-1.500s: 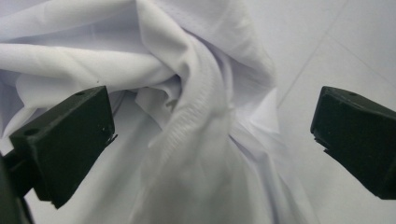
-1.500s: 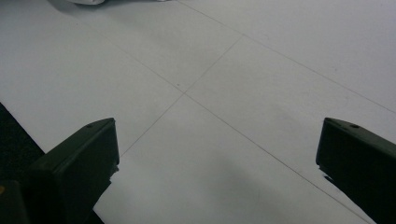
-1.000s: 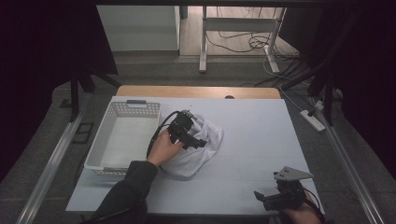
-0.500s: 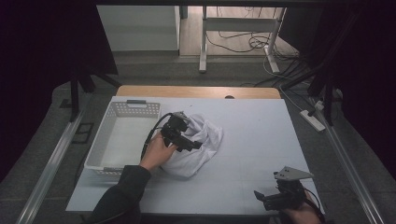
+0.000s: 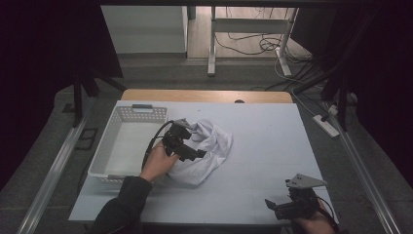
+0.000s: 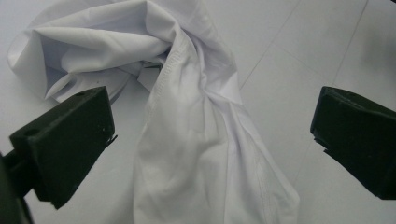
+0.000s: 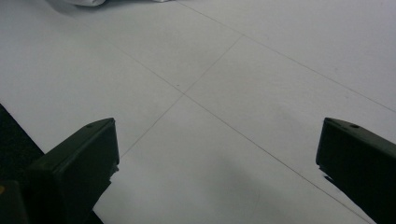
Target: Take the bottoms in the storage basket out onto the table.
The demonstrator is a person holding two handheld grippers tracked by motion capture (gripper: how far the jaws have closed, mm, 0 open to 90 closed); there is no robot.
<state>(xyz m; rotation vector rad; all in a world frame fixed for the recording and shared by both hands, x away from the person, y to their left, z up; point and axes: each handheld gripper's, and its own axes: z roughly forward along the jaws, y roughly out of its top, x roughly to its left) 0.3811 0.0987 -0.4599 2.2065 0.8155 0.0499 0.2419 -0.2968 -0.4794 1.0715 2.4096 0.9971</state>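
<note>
The left gripper [image 5: 187,148] hangs over the crumpled white cloth [image 5: 207,148], jaws spread wide with a twisted fold of the fabric lying between them, not pinched. The cloth sits on the table [image 5: 272,131] just beside the white basket [image 5: 122,146] at the left edge. The right gripper [image 5: 287,208] rests near the front right corner, jaws wide apart over bare tabletop.

White cloth [image 5: 207,148], white basket [image 5: 122,146], black claw [image 6: 212,140], pale grey table [image 5: 272,141].

High view overlooks table [image 5: 272,146]; left gripper view close on white cloth [image 6: 196,140], shared.
</note>
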